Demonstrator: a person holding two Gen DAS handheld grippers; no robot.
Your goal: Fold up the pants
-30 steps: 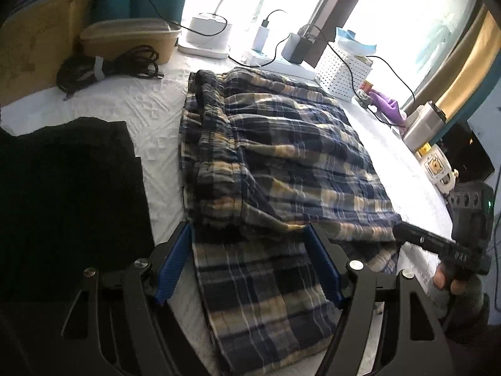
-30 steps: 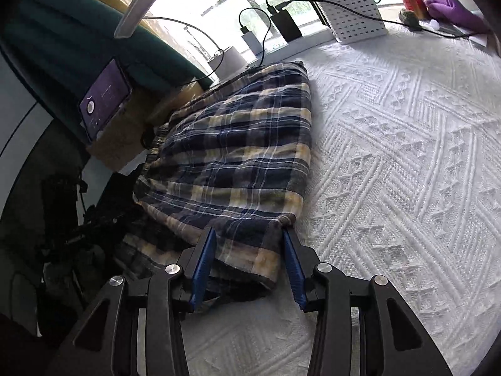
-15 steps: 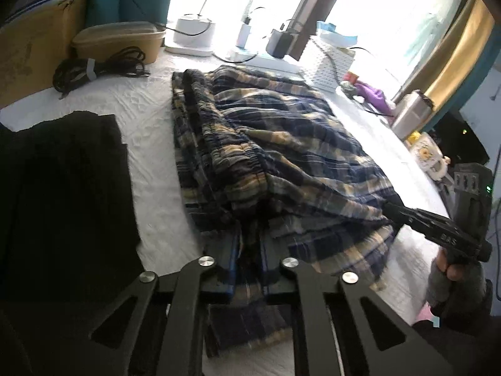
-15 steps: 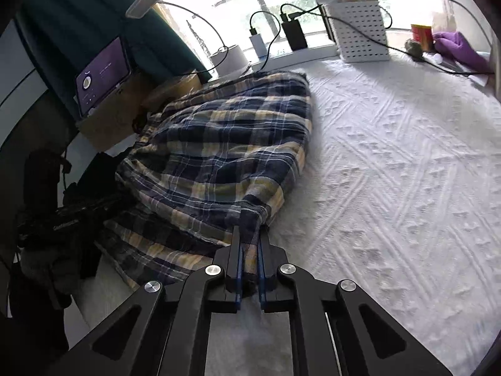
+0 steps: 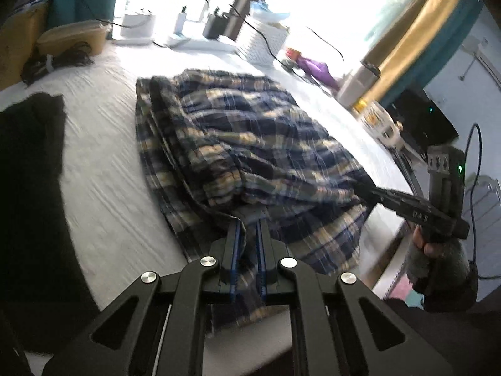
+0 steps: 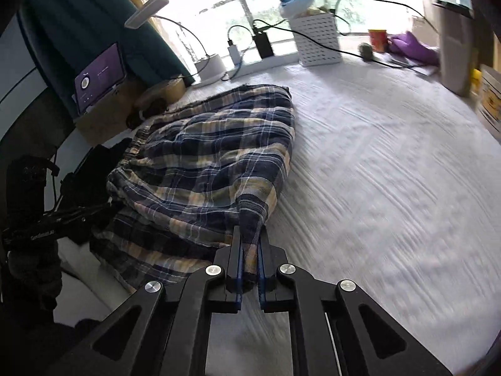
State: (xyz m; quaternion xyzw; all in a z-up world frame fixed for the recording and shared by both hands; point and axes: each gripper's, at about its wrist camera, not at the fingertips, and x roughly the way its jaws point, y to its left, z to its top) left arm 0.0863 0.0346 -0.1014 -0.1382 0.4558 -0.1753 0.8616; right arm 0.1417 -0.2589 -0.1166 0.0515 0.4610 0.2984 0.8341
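Observation:
The blue, navy and tan plaid pants lie folded over on the white textured bedspread; they also show in the right wrist view. My left gripper is shut on the near edge of the upper layer and lifts it off the lower layer. My right gripper is shut on the other near corner of the same layer, raised off the bedspread. The right gripper also shows in the left wrist view, the left gripper in the right wrist view.
A black garment lies left of the pants. At the head of the bed stand a white perforated basket, chargers with cables, a tan container, a coiled black cable and a purple cloth. A lit tablet stands at the left.
Both grippers closed from open onto the near edge of the pants' upper layer, then lifted it; the cloth now peaks up at each gripper and the lower layer shows beneath.

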